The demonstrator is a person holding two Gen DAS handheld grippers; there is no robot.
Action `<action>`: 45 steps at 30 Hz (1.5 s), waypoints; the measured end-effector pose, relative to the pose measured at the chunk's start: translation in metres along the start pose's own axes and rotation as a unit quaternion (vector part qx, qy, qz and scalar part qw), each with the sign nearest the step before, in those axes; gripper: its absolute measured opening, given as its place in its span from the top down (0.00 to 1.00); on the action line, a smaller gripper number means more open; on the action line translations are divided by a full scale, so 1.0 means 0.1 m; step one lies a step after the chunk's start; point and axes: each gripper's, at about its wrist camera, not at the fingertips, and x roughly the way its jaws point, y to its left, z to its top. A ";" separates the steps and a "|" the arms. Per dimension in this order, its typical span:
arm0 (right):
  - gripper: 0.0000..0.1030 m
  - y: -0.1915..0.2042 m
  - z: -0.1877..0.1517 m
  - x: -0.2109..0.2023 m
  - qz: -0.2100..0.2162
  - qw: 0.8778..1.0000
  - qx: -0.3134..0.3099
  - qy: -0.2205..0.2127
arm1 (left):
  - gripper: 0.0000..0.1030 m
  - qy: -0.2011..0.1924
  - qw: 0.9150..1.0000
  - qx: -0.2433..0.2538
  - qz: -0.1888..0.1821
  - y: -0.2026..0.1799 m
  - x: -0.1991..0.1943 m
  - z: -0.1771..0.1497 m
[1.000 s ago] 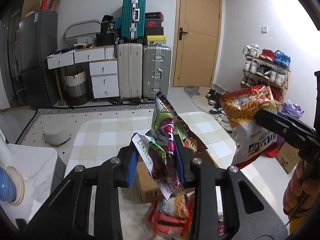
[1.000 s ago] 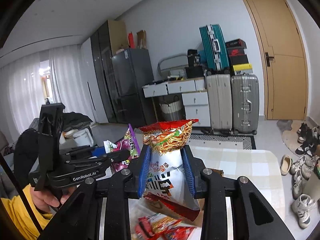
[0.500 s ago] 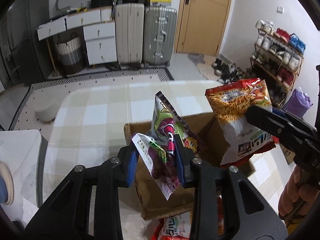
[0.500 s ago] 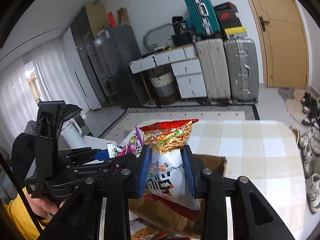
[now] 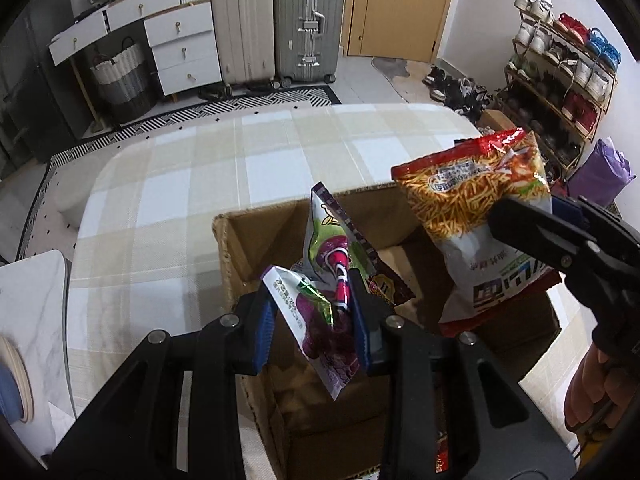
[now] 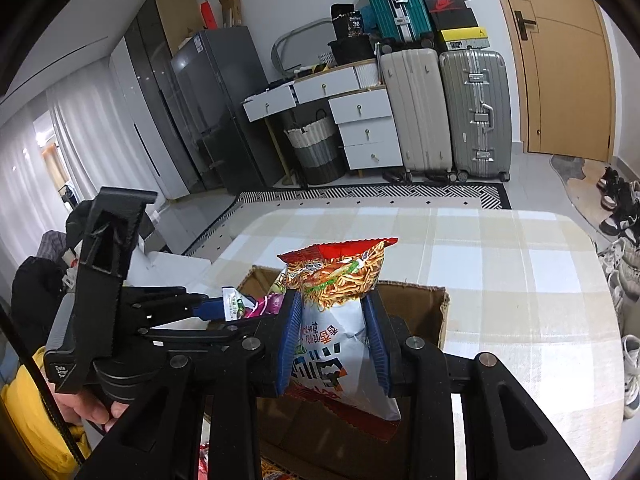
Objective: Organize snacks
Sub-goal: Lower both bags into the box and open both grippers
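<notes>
My left gripper (image 5: 312, 320) is shut on a purple and green snack bag (image 5: 328, 280) and holds it over the open cardboard box (image 5: 256, 232) on the checked tablecloth. My right gripper (image 6: 332, 336) is shut on a red and white noodle snack bag (image 6: 340, 320), also held above the box (image 6: 416, 304). In the left wrist view the noodle bag (image 5: 476, 216) hangs at the right over the box, pinched by the right gripper (image 5: 528, 220). In the right wrist view the left gripper (image 6: 216, 308) sits at the left with the purple bag (image 6: 260, 304).
A checked table (image 5: 224, 168) carries the box. More snack packs (image 6: 276, 472) lie at its near edge. A white side surface (image 5: 32, 312) with a plate is at the left. Suitcases (image 5: 276, 20), drawers (image 5: 180, 48) and a shoe rack (image 5: 560, 68) stand beyond.
Both grippers have tilted down and moved forward with their bags, from above the loose snack packs to over the open box. Both stay shut on their bags.
</notes>
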 end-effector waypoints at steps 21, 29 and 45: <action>0.68 0.11 -0.27 0.12 -0.025 0.999 -0.028 0.035 | 0.44 -0.025 1.000 0.005 0.009 0.03 -0.21 -0.09; 0.68 0.15 -0.25 0.10 -0.033 0.998 -0.033 0.039 | 0.43 -0.045 0.999 0.005 0.015 0.02 -0.48 -0.17; 0.66 0.48 -0.13 -0.49 -0.032 0.998 -0.049 -0.014 | 0.24 -0.092 0.995 -0.014 0.031 -0.04 -1.37 -0.49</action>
